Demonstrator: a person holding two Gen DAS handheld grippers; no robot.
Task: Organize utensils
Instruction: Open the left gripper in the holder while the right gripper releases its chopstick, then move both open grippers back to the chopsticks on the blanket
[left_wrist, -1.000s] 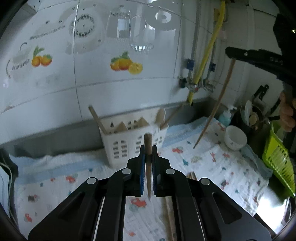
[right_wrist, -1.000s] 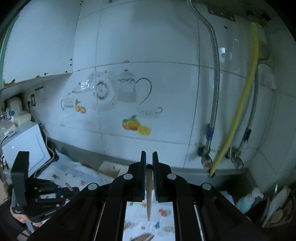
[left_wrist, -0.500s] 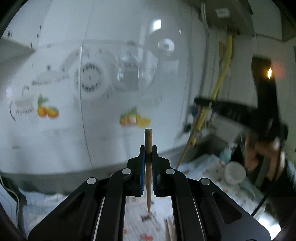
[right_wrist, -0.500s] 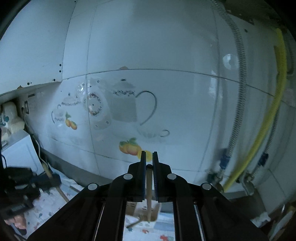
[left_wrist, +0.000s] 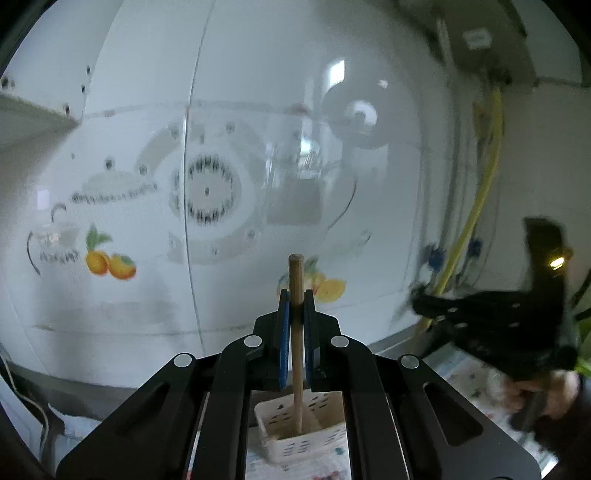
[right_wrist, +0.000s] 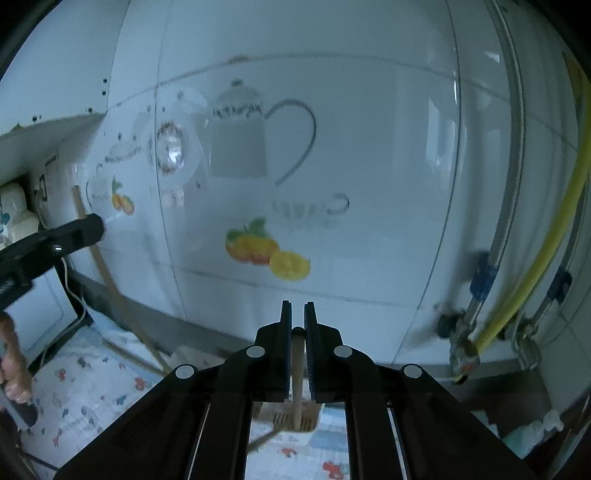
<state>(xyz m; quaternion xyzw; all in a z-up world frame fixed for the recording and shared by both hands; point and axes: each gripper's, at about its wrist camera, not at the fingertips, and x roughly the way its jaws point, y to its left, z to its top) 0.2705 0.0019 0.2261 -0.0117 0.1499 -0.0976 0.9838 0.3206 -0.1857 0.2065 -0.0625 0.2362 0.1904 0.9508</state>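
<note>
My left gripper (left_wrist: 296, 295) is shut on a thin wooden stick (left_wrist: 296, 343) that stands upright. The stick's lower end hangs over a white slotted basket (left_wrist: 295, 443) on the counter. My right gripper (right_wrist: 297, 306) is shut on another wooden stick (right_wrist: 297, 373), whose lower end points at the basket (right_wrist: 277, 417) below, half hidden by the gripper arms. In the left wrist view the right gripper (left_wrist: 419, 301) is a blurred black shape at the right, with a hand (left_wrist: 535, 395) behind it. In the right wrist view the left gripper (right_wrist: 98, 227) shows at the left edge with its long stick (right_wrist: 110, 291) slanting down.
A white tiled wall (right_wrist: 369, 147) with teapot and fruit prints stands close ahead. A yellow hose (right_wrist: 535, 280) and metal pipes (right_wrist: 469, 332) run down at the right. A printed cloth (right_wrist: 74, 398) covers the counter. A white appliance (right_wrist: 44, 314) sits far left, a bottle (right_wrist: 532, 435) far right.
My left gripper rose and tipped up with its stick, and the basket slid from ahead to below the fingers. My right gripper swung left and lower, toward the wall and basket.
</note>
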